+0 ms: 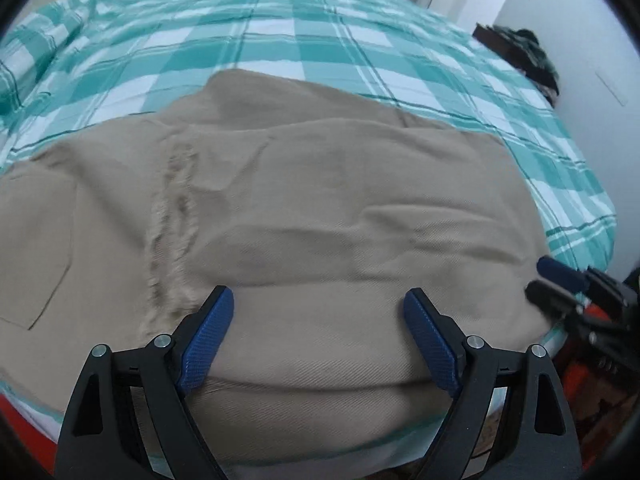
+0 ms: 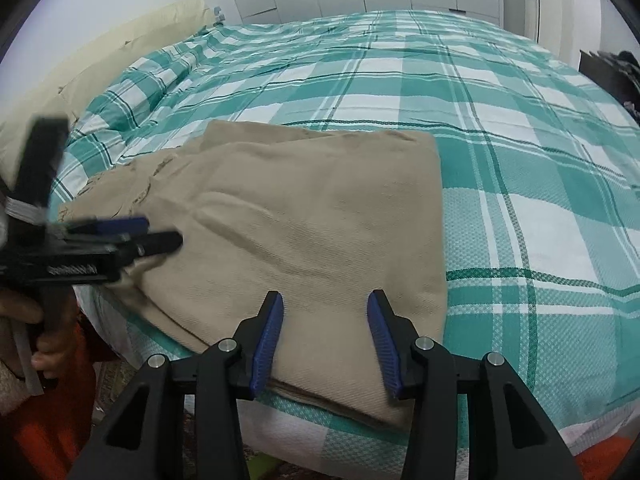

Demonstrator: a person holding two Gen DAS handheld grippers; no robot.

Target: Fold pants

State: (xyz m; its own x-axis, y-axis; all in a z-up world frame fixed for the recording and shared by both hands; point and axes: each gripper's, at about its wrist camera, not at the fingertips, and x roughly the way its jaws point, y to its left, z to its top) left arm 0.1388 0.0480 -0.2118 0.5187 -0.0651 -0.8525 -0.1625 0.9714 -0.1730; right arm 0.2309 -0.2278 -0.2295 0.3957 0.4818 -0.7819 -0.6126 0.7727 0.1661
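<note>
A wide bed covered by a teal-and-white checked woven bedspread (image 2: 500, 168) stretches ahead of both claws and off to the right of the right one. On it, near the front edge, lie the folded beige twill pants (image 2: 304, 224), stacked in several layers with a straight folded edge on their right side and a rumpled, frayed-looking seam toward their left. A long cream pillow (image 2: 120, 52) sits far ahead and to the left of the right claw, against the wall. The left gripper (image 1: 318, 310), black with blue textured pads, hangs just above the near part of the pants with its jaws spread wide and only flat cloth below the gap. The right gripper (image 2: 325, 312), of the same make, is over the near right corner of the pants, its jaws parted about halfway, pads clear of the fabric and pinching nothing. A hand (image 2: 48, 344) grips the left claw's handle, low at the left of the right wrist view.
</note>
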